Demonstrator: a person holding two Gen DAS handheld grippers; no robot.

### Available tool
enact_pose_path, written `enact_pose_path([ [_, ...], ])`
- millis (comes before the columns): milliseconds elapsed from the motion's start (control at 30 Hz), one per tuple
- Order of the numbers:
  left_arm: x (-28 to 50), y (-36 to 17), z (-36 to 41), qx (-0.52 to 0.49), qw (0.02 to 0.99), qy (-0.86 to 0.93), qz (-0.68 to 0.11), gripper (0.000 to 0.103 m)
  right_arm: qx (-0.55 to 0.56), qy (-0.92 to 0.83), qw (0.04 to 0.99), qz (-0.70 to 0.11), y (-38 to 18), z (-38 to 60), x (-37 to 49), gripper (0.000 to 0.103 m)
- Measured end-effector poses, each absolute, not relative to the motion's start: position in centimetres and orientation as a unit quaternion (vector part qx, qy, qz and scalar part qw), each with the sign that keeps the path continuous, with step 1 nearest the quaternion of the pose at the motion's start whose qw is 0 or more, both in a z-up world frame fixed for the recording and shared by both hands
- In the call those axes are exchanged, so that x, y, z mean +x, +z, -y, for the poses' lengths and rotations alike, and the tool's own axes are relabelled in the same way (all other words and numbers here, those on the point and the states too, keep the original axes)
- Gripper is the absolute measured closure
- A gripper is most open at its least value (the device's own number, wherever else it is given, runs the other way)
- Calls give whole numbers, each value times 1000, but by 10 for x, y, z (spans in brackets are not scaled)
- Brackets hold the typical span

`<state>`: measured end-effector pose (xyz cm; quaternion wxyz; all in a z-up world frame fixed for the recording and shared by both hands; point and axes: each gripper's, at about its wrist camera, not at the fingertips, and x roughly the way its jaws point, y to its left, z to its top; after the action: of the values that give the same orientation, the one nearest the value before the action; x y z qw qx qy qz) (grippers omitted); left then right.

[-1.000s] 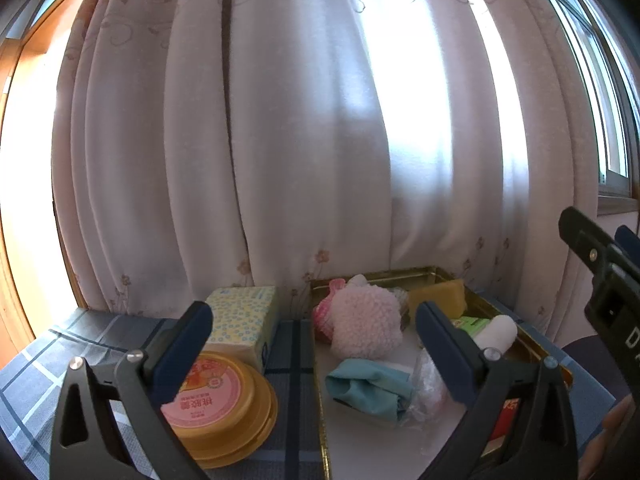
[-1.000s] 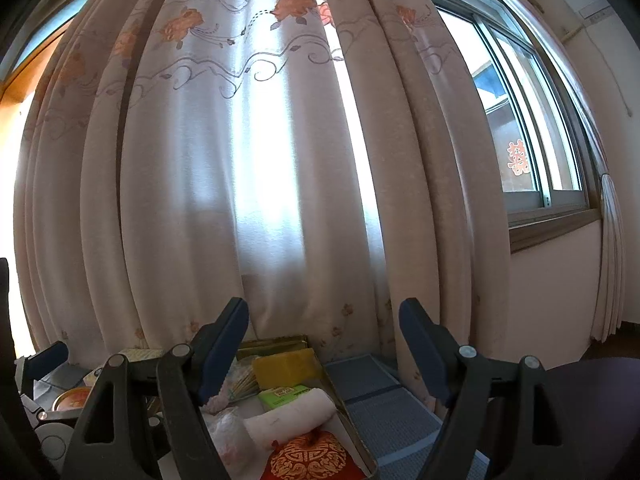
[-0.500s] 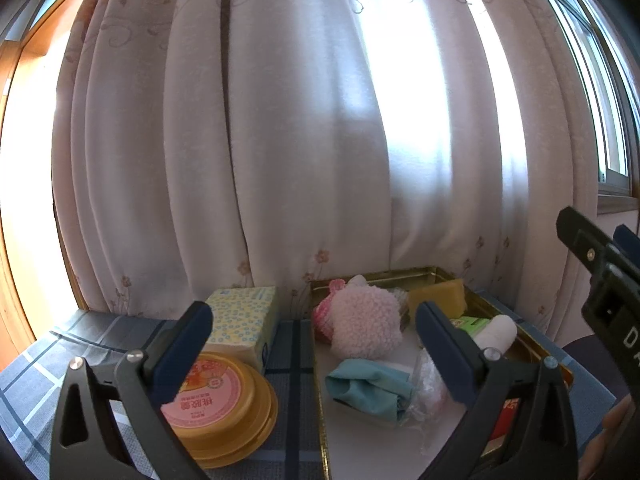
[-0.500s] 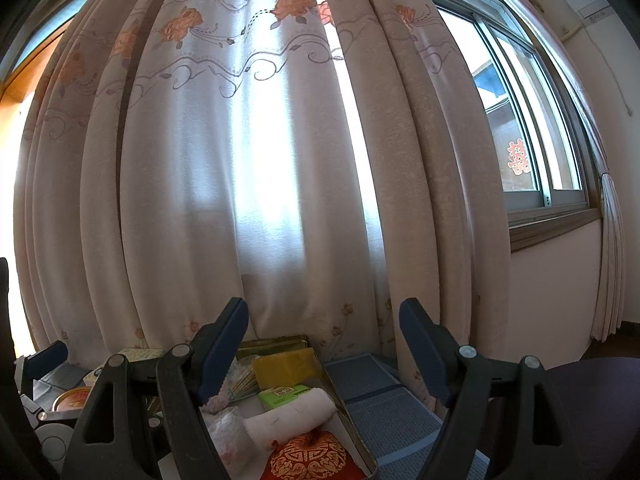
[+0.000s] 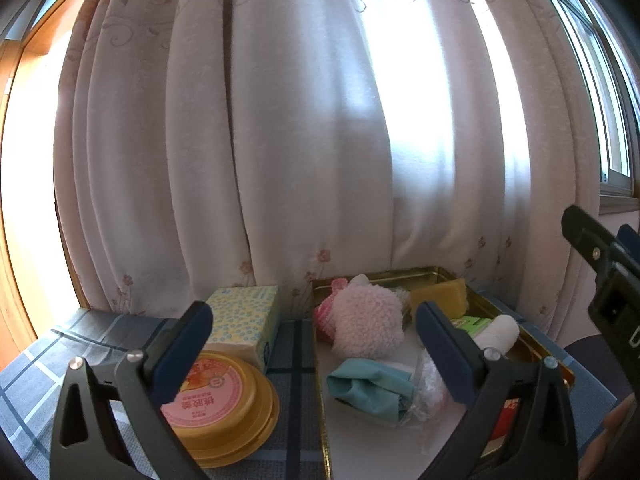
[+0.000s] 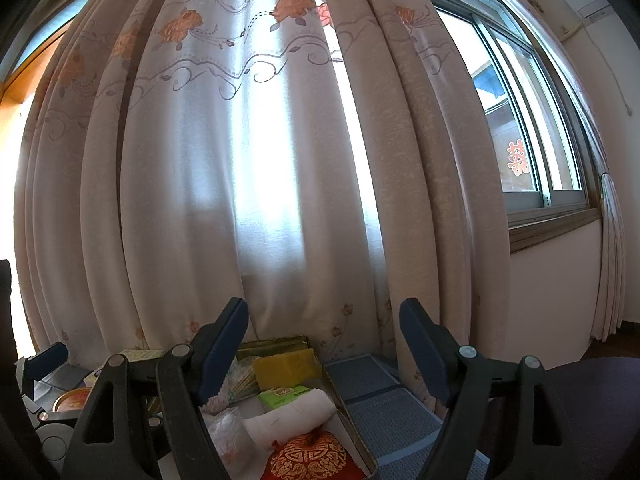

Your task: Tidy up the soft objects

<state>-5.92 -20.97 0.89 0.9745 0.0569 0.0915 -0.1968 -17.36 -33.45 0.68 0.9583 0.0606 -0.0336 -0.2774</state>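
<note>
A gold tin tray (image 5: 434, 271) on the table holds soft things: a fluffy pink plush (image 5: 368, 322), a folded teal cloth (image 5: 370, 388), a yellow sponge (image 5: 440, 294), a white cloth roll (image 5: 498, 332) and a crumpled clear bag (image 5: 430, 384). The right wrist view shows the tray (image 6: 344, 408) with the roll (image 6: 290, 414), sponge (image 6: 288, 368) and a red embroidered pouch (image 6: 308, 458). My left gripper (image 5: 314, 328) is open and empty, held above the tray's left edge. My right gripper (image 6: 323, 328) is open and empty above the tray's right side.
A dotted tissue box (image 5: 244, 320) and a yellow round tub with a pink lid (image 5: 224, 404) stand left of the tray on the blue checked cloth (image 5: 292, 340). A pale curtain (image 5: 300, 140) hangs close behind. A window (image 6: 532, 128) is at the right.
</note>
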Motion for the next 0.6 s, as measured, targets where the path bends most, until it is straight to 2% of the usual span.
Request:
enact_pose_path([
  [600,-57,6,211,60,976,-186,-100,0,61,-278,958,34,7,335,-174,23],
])
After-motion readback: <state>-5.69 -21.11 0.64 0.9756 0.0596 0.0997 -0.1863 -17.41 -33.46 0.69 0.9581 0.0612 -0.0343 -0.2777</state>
